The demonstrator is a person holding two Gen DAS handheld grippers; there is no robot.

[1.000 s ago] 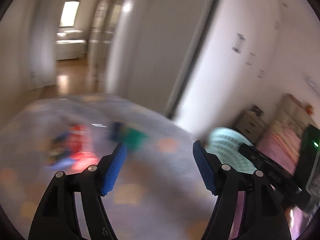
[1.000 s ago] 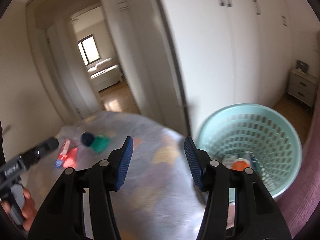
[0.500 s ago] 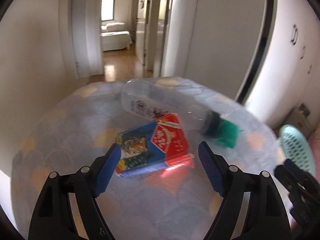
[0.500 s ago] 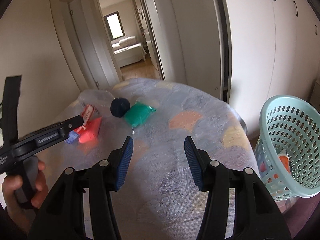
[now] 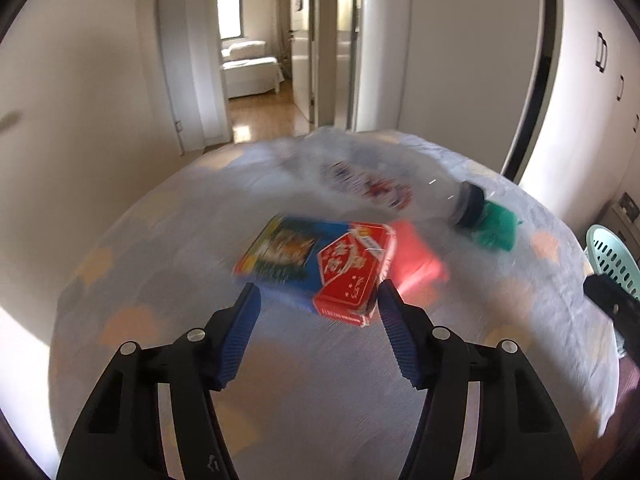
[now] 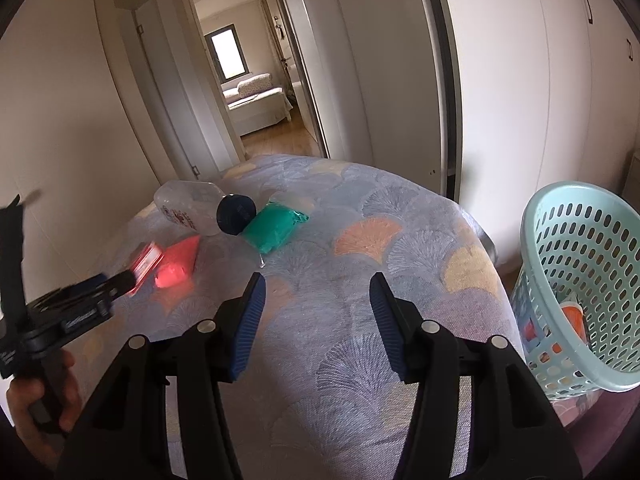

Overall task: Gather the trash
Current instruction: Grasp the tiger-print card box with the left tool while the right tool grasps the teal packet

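I have the left gripper (image 5: 318,300) positioned at the flat carton (image 5: 316,268), fingers spread wide and holding nothing; the carton's near red corner sits between the fingertips, but I cannot tell whether either pad touches it, as the left view is blurred. The step in hand is the approach to pick up the carton. It lies on the bed (image 5: 320,392), next to a red packet (image 5: 416,268), with a clear bottle (image 5: 372,188) and a green packet (image 5: 496,228) behind. The right gripper (image 6: 316,292) hovers over bare bedspread, fingers released and empty, well apart from the trash. The basket (image 6: 580,280) stands off the bed's right side and already contains some items. Next move, in my judgement: advance the left gripper until the carton edge is seated between the pads, clench, lift, then carry it across to the basket. The carton is thin and flat, so a shallow bite may slip.
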